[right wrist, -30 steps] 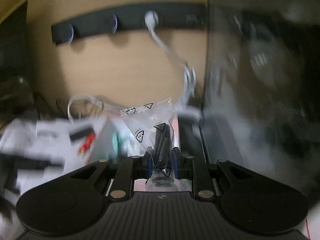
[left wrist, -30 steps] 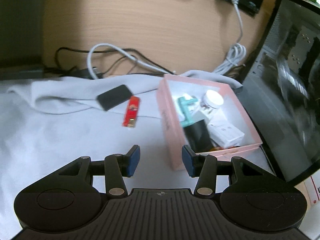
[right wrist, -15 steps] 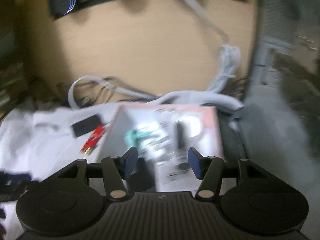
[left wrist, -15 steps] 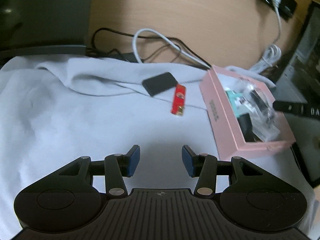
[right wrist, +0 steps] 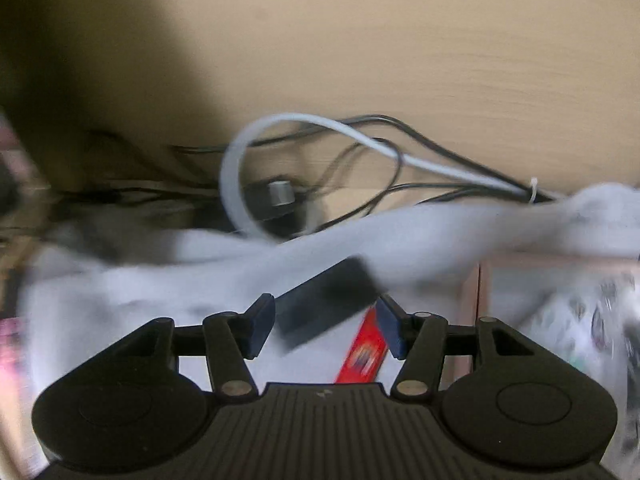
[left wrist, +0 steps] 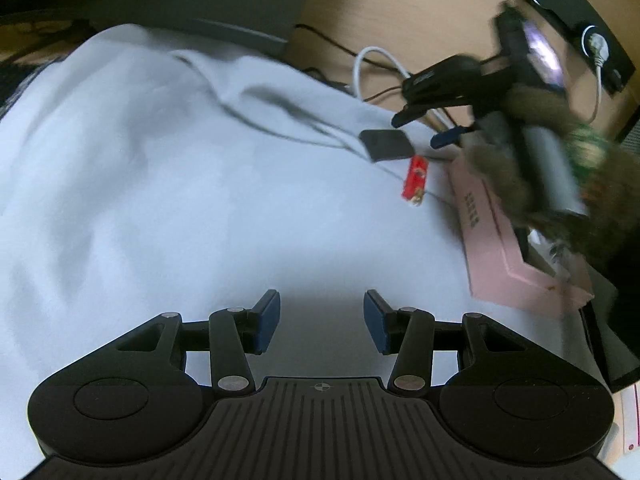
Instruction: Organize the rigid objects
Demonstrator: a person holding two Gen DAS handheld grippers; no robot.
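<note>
The right gripper [right wrist: 326,330] was open and empty above the black pad [left wrist: 386,145] and red stick [left wrist: 416,179], left of the pink box [left wrist: 492,240]. It could knock both away. The left gripper [left wrist: 322,320] was open over the wrinkly white cloth [left wrist: 160,200]. Cables [right wrist: 320,148] lay far behind.

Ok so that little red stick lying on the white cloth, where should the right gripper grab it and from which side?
Probably across its narrow width, near the middle, coming down from above. The red stick lies flat on the white cloth, long and slim, between the black pad and pink box, so only the long sides offer the open right gripper a grip.
</note>
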